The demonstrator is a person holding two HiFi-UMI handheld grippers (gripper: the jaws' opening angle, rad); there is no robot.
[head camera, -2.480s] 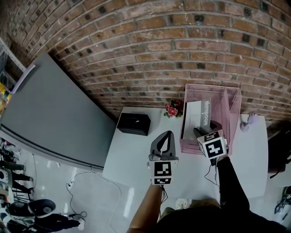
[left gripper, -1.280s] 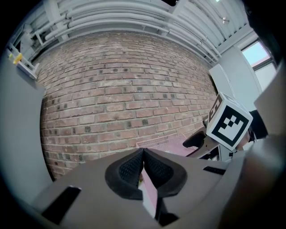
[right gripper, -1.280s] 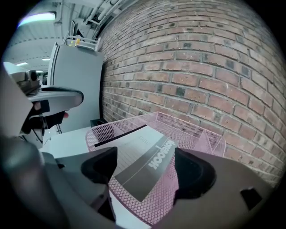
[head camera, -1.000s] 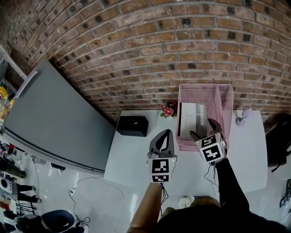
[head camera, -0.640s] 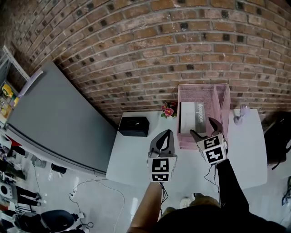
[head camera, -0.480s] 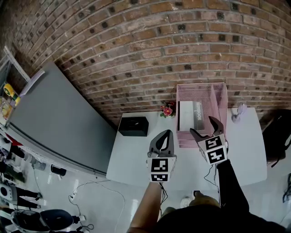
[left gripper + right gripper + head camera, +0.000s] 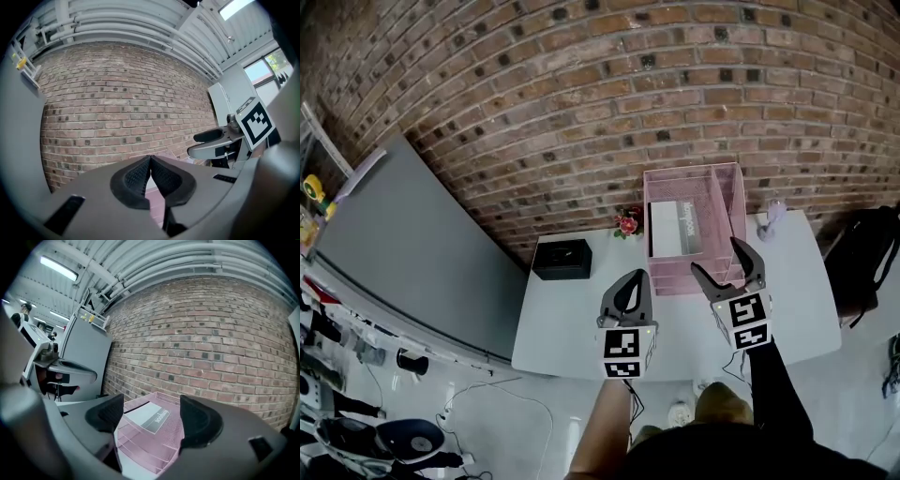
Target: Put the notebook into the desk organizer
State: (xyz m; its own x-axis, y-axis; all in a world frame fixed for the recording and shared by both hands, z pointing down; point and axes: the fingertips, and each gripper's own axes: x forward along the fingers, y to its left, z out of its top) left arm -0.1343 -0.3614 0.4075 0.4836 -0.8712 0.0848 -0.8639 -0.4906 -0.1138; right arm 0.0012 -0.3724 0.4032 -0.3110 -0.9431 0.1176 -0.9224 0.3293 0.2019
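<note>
Drawn back from the organizer's front since 2.5 seconds ago, the right gripper [image 7: 714,255] now hangs over the white desk [image 7: 581,323], its 2 jaws spread wide with nothing between them. The left gripper [image 7: 635,279] hovers beside it to the left, jaws pressed together on nothing, well clear of everything on the desk.

Just beyond the right gripper's open jaws stands the pink mesh desk organizer [image 7: 675,272], its back to the brick wall [image 7: 581,94]. The notebook [image 7: 675,228] lies inside the organizer's wide left compartment, cover up. By that lie of things the task appears finished, and the only step left is likely to carry both tools away.

Trouble from here would most likely come from the right gripper. Its outer jaw sits close to the organizer's front rim, and a careless sideways swing could hook the mesh. That could drag or twist the light frame and jolt the notebook. Whether the notebook rests fully flat on the compartment floor cannot be told, so a knock might let it slide.

Farther out, 1 small flower ornament [image 7: 626,223] stands just beside the organizer's left wall, and a black box [image 7: 562,258] sits farther left. A wide sweep by the left gripper could topple the flower.
</note>
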